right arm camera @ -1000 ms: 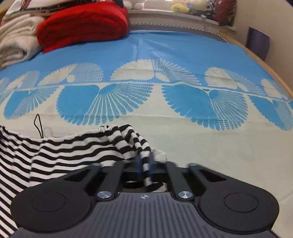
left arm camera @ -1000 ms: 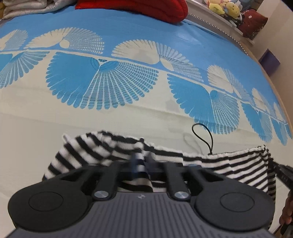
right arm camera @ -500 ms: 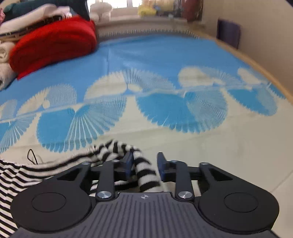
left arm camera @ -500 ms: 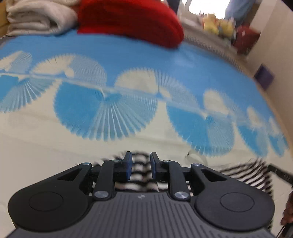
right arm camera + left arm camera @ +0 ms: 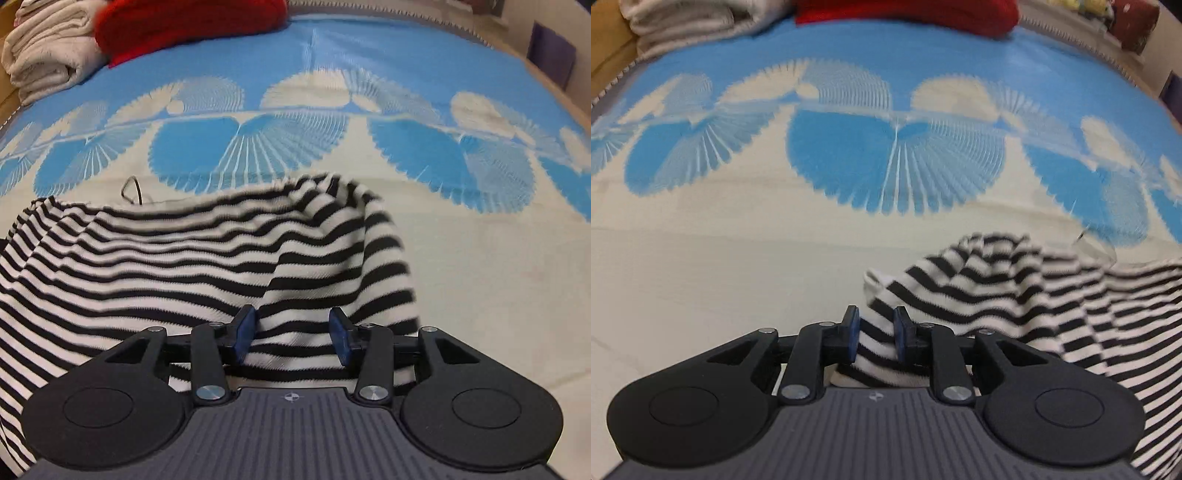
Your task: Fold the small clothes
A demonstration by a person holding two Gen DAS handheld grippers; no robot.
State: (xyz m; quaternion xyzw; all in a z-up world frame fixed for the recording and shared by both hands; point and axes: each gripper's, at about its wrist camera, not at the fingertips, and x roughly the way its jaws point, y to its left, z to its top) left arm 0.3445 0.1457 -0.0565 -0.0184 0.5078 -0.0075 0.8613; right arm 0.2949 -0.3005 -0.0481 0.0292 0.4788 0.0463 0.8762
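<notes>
A small black-and-white striped garment [image 5: 192, 266] lies rumpled on the blue and cream bedspread [image 5: 480, 258]. In the left wrist view the striped garment [image 5: 1015, 295] spreads to the right, and its left corner lies between the fingers of my left gripper [image 5: 876, 334], whose jaws stand slightly apart. My right gripper [image 5: 291, 338] is open over the garment's right part, with striped cloth lying loose between its blue pads [image 5: 243, 332]. A thin black loop [image 5: 131, 188] pokes out at the garment's far edge.
A red folded blanket [image 5: 184, 26] and a stack of cream towels [image 5: 48, 55] sit at the far left of the bed. The bedspread [image 5: 720, 258] stretches bare to the left. A purple box [image 5: 550, 59] stands past the bed's right edge.
Both grippers were shut on the garment's corners a second ago and have opened. The garment now lies spread lower and closer; both cameras have shifted.
</notes>
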